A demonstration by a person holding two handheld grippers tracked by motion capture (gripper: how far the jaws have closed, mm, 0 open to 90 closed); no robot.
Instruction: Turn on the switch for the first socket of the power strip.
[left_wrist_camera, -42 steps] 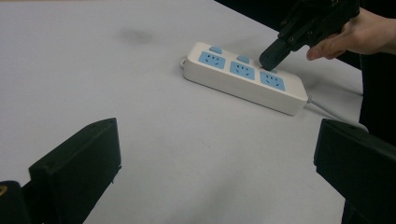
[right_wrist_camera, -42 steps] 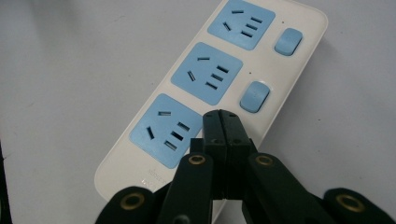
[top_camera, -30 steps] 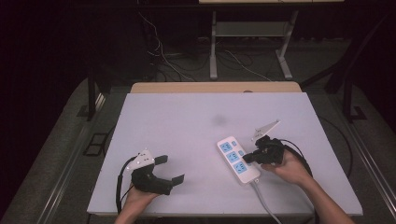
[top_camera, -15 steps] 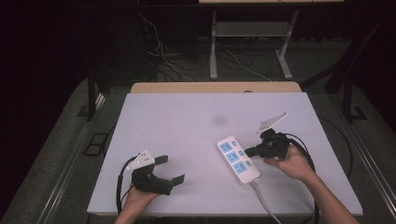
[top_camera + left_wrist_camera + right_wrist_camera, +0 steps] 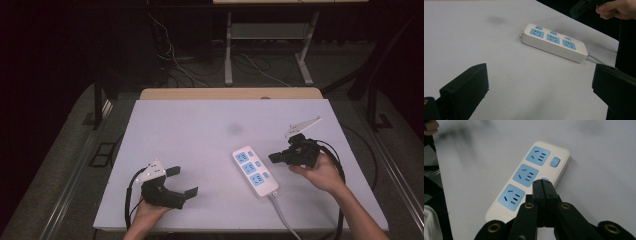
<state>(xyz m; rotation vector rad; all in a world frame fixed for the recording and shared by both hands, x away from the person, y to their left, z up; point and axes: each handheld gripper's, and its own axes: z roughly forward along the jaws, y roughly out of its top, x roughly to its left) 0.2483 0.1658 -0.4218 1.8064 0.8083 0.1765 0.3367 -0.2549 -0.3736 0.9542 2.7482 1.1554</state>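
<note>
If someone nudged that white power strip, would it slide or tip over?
The power strip lies flat and low on the smooth table, so it would probably slide, not tip. Its hard shell looks rigid. The cable trailing off the near edge may drag and swing it round.

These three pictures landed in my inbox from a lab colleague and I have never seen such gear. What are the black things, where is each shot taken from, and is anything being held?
There is no robot here. A person at a white table holds a hand-operated tool in each hand, and each tool has two black fingers that pinch.

The high view looks down from above the person's side. It shows the left gripper near the lower left and the right gripper at the right.

The other two pictures come from small cameras riding on the tools, looking along their fingers. In the left gripper view the fingers stand wide apart. In the right gripper view they are pressed together, with nothing between them.

On the table lies a white power strip with three blue sockets, and its cord runs toward the person. Neither tool holds anything.
</note>
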